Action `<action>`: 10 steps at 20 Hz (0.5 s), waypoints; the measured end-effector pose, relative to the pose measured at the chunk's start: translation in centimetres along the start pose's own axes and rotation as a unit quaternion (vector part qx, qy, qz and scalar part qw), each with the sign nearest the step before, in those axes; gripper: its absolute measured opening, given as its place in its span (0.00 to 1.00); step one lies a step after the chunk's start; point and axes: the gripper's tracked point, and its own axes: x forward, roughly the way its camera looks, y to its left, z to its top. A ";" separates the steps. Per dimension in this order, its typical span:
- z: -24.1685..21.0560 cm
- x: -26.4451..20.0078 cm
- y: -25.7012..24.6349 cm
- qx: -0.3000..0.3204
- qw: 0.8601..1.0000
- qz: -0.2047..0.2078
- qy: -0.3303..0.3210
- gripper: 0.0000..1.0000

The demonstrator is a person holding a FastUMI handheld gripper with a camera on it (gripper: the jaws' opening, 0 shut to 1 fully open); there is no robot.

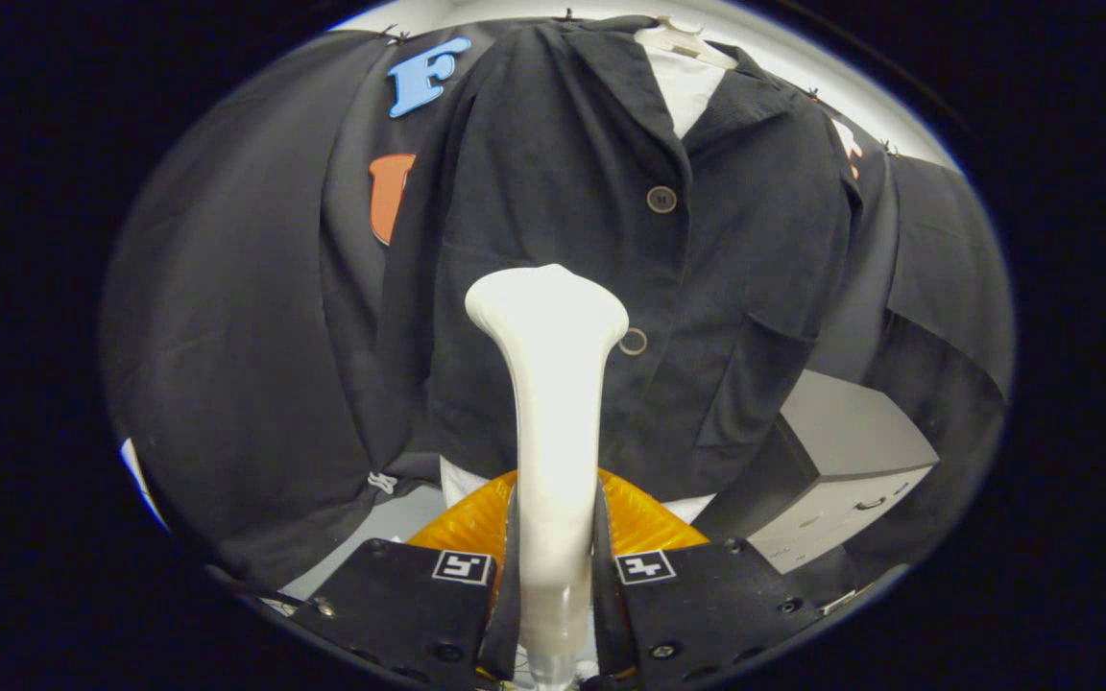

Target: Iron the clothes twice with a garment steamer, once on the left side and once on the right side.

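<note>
Gripping steamer (553, 403), tongs (553, 576) face hanging jacket (601, 250).

Tool (553, 576) upright, fingers (513, 566) closed (seemingly firm) around a handle

One dark shirt (611, 240) hangs on one white hanger (683, 40). Two buttons show on its front. One white garment steamer (553, 403) sits clamped between the tool's (553, 566) two fingers. One grey box (851, 470) stands nearby.

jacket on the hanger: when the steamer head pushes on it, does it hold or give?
Likely gives: the dark jacket hangs loose from a hanger, so it probably swings back. The claw is shut on the steamer, whose head sits left of the buttons.
</note>
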 end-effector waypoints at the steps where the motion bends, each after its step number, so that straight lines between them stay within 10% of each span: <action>1: -0.7 0.4 0.1 -0.003 1.000 0.002 0.007 0.34; 10: -7.9 2.1 0.6 -0.012 0.998 0.009 0.061 0.34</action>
